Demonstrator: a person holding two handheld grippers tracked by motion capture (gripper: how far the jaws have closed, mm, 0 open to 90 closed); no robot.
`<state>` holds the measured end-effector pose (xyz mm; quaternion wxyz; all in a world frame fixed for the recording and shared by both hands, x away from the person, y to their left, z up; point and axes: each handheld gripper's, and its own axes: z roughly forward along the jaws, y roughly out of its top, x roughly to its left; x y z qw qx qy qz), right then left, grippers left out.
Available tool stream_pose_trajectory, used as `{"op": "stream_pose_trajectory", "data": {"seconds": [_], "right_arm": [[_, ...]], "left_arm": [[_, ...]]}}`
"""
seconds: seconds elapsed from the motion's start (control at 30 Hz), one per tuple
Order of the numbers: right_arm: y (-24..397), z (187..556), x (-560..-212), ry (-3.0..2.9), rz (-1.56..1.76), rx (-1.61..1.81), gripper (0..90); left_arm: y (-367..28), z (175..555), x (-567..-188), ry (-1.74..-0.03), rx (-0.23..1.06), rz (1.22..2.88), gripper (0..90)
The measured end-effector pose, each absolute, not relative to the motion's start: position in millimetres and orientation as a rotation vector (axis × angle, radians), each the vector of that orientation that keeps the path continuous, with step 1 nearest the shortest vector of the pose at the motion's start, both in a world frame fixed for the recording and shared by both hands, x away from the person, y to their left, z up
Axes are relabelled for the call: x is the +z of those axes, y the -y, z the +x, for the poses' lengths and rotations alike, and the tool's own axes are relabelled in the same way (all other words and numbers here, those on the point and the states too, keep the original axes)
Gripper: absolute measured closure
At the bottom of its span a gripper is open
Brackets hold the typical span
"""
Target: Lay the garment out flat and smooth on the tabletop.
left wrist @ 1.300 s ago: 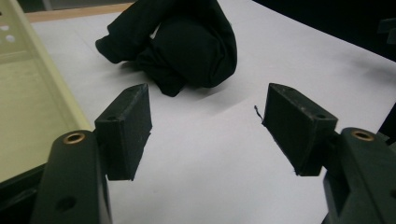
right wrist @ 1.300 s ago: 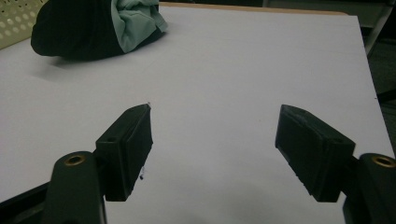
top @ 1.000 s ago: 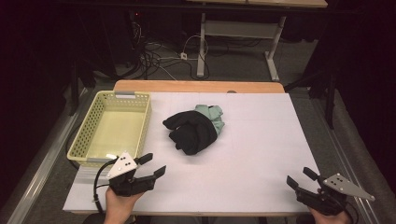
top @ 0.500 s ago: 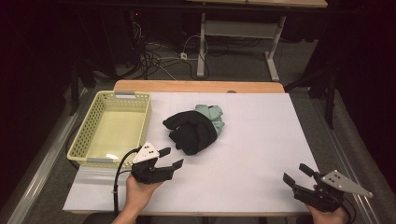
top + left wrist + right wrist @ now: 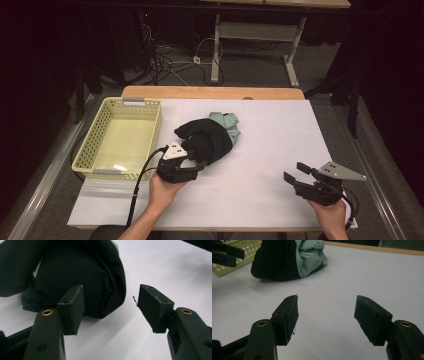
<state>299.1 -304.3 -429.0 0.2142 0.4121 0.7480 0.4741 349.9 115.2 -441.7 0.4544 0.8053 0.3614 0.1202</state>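
A bundle of black cloth (image 5: pixel 207 142) lies mid-table with a mint green cloth (image 5: pixel 227 122) tucked behind it. My left gripper (image 5: pixel 196 162) is at the bundle's near left edge, pointing into it. In the left gripper view its jaws stand open and have just narrowed a little; the black cloth (image 5: pixel 82 277) bulges just beyond the left pad (image 5: pixel 72 307), with no pad pressing on it. My right gripper (image 5: pixel 295 173) hovers over the near right of the table, pointing left. Its jaws (image 5: pixel 327 315) are open, have just been closing, and hold nothing. The black cloth (image 5: pixel 274 261) and green cloth (image 5: pixel 309 257) lie far ahead of it.
A pale yellow perforated basket (image 5: pixel 97 145) stands at the left, close beside the left gripper, and shows nothing inside. A white sheet (image 5: pixel 280 135) covers the table, with a wooden edge (image 5: pixel 210 92) at the back. Cables and table legs lie on the floor beyond.
My left gripper has travelled right and forward from the near left corner up to the black cloth. My right gripper has shifted left and a little forward, its jaws narrower.
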Motion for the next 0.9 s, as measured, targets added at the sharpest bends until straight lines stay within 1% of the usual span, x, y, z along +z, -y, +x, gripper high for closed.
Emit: {"op": "stream_pose_trajectory", "data": {"seconds": [0.1,0.2,0.23,0.37,0.43,0.5,0.6,0.7,0.8,0.9], "right_arm": [[289.5,305.7,-427.1,-2.098,1.103,1.337,37.9],[273.0,313.6,-423.7,-2.101,1.077,1.287,38.5],[268.0,317.0,-422.5,-2.101,1.075,1.290,40.6],[245.4,337.9,-421.8,-2.165,1.095,1.289,42.2],[232.6,352.1,-423.6,-2.210,1.109,1.262,43.1],[220.6,366.7,-425.3,-2.265,1.125,1.246,44.0],[203.5,386.9,-426.9,-2.321,1.134,1.201,45.3],[189.5,404.5,-425.1,-2.351,1.139,1.172,45.3],[177.0,418.8,-421.1,-2.376,1.139,1.174,46.1],[165.5,431.6,-417.5,-2.394,1.150,1.151,46.8]], "left_arm": [[-112.0,355.5,-444.2,-0.916,0.294,1.999,37.5],[-112.2,360.8,-447.3,-0.947,0.287,1.997,40.0],[-112.2,362.6,-448.7,-0.957,0.286,1.999,40.3],[-112.7,369.6,-454.9,-0.982,0.257,2.019,44.2],[-114.5,372.2,-456.2,-0.990,0.256,2.028,48.1],[-117.8,374.5,-456.2,-1.000,0.237,2.022,54.1],[-120.6,376.6,-456.8,-1.011,0.213,2.036,67.4],[-121.5,378.7,-458.7,-1.002,0.171,2.055,77.8],[-120.3,378.2,-458.5,-0.992,0.154,2.057,82.8],[-119.7,377.4,-458.3,-0.985,0.156,2.069,84.2]]}}
